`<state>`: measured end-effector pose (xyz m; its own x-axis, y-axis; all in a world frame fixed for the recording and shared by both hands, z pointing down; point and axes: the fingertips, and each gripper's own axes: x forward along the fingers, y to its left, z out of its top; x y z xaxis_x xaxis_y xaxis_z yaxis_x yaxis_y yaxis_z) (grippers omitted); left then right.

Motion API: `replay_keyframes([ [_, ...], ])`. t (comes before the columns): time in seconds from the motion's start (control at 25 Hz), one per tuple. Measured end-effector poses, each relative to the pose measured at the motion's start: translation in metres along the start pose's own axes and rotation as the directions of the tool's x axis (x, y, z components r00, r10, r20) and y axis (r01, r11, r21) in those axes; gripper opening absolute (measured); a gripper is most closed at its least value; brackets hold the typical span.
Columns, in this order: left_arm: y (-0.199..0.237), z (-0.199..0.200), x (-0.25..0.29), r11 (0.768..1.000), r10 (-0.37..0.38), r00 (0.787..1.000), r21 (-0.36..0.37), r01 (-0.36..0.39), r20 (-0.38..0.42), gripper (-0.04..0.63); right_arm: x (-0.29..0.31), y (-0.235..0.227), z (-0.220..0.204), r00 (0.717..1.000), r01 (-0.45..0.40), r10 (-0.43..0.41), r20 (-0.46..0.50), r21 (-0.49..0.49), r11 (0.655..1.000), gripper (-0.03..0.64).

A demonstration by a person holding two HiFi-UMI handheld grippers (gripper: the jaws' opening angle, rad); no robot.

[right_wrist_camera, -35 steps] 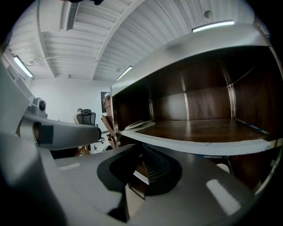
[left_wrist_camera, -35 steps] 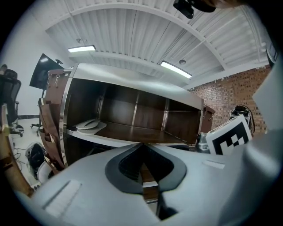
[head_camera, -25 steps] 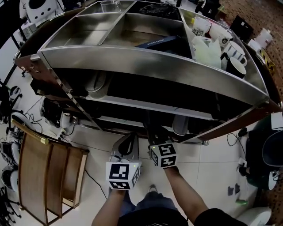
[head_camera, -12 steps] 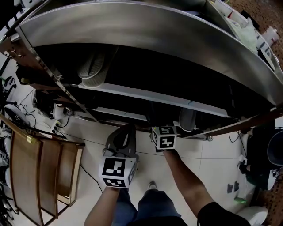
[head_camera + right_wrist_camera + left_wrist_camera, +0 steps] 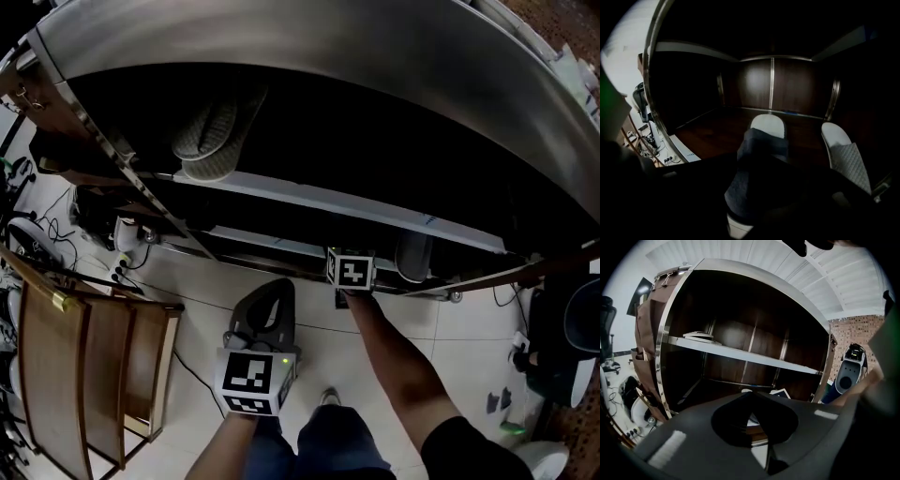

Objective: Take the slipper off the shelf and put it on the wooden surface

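Head view has dropped: the shelf (image 5: 328,56), a brushed steel rim over dark wood bays, now fills the frame and its top tray is out of sight. The wooden surface (image 5: 89,366), brown and slatted, sits well apart at your left on the tile. Your right gripper (image 5: 351,271) has gone down into the bottom bay. Its jaws have just been opening and stand wide, with the slipper (image 5: 761,154) lying between them on the bay floor, not clamped, so you're at the grab. The slipper has a dark quilted upper and a flat white sole, and looks soft. Your left gripper (image 5: 272,305) hangs closed and empty.
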<state>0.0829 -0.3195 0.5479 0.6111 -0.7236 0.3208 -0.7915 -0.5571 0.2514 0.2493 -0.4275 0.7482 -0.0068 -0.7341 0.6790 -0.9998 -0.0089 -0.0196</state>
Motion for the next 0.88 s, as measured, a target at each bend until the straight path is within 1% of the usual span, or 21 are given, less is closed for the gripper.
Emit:
replay_keyframes([
  [0.08, 0.003, -0.001, -0.001, 1.0, 0.001, 1.0, 0.001, -0.001, 0.001, 0.006, 0.006, -0.004, -0.007, 1.0, 0.004, -0.003, -0.026, 0.053, 0.999, 0.139],
  [0.16, 0.006, -0.001, -0.001, 1.0, 0.003, 1.0, 0.0, -0.003, 0.001, 0.006, 0.008, -0.007, -0.008, 1.0, 0.003, -0.001, -0.022, 0.104, 0.995, 0.13],
  [0.24, 0.008, -0.002, -0.002, 1.0, 0.006, 1.0, -0.003, -0.006, 0.0, 0.006, 0.008, -0.008, -0.007, 1.0, 0.007, -0.005, -0.015, 0.116, 0.993, 0.105],
  [0.4, 0.007, -0.01, -0.001, 1.0, 0.004, 1.0, -0.004, -0.004, -0.015, 0.006, 0.007, -0.008, -0.009, 1.0, 0.003, -0.003, -0.009, 0.065, 0.998, 0.032],
  [0.44, 0.006, -0.011, 0.0, 1.0, 0.003, 1.0, -0.004, -0.003, -0.017, 0.006, 0.006, -0.008, -0.008, 1.0, -0.001, 0.002, -0.006, 0.055, 0.998, 0.025],
  [0.72, -0.002, -0.013, 0.004, 1.0, 0.002, 1.0, -0.009, -0.002, -0.022, 0.006, -0.01, -0.004, 0.007, 0.999, -0.032, 0.033, 0.034, -0.025, 0.999, 0.012],
  [0.88, -0.003, -0.019, 0.003, 0.999, 0.024, 0.999, -0.044, -0.025, -0.026, 0.006, -0.029, 0.003, 0.012, 0.996, -0.071, 0.075, 0.05, -0.078, 0.994, 0.012],
])
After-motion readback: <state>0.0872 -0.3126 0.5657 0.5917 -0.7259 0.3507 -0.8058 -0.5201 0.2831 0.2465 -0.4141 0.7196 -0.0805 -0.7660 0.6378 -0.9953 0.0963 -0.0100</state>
